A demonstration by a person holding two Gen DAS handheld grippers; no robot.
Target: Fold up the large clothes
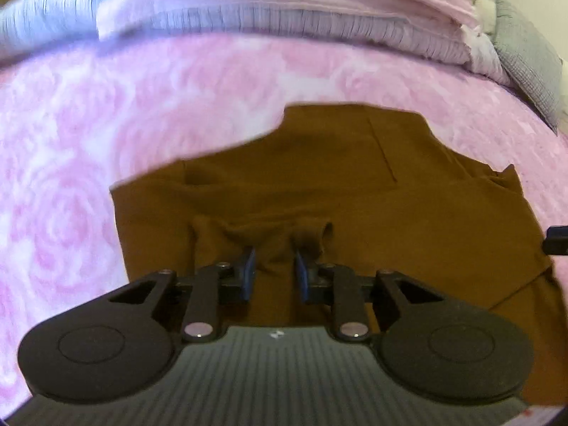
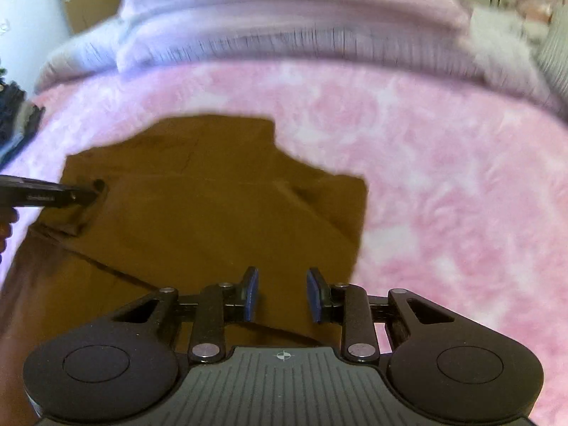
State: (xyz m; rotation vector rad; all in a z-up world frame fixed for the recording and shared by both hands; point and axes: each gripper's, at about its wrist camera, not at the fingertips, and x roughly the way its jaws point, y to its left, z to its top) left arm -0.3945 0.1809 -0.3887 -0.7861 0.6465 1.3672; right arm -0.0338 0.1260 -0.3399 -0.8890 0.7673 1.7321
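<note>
Already partly folded, the brown garment (image 1: 355,195) lies on the bed (image 1: 106,124); left gripper (image 1: 274,269) pinches a bunched fold, right gripper (image 2: 283,294) hovers released; further folds likely remain.

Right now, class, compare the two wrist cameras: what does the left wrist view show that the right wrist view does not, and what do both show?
Only the left wrist view shows the left gripper from behind, shut on a bunched fold of the brown garment, plus a grey pillow at the far right.

Only the right wrist view shows the right gripper open above the garment's near edge, holding nothing, and the left gripper from the side, pinching the cloth.

Both show the brown garment on the pink rose-patterned blanket and the stacked pale bedding beyond.
</note>
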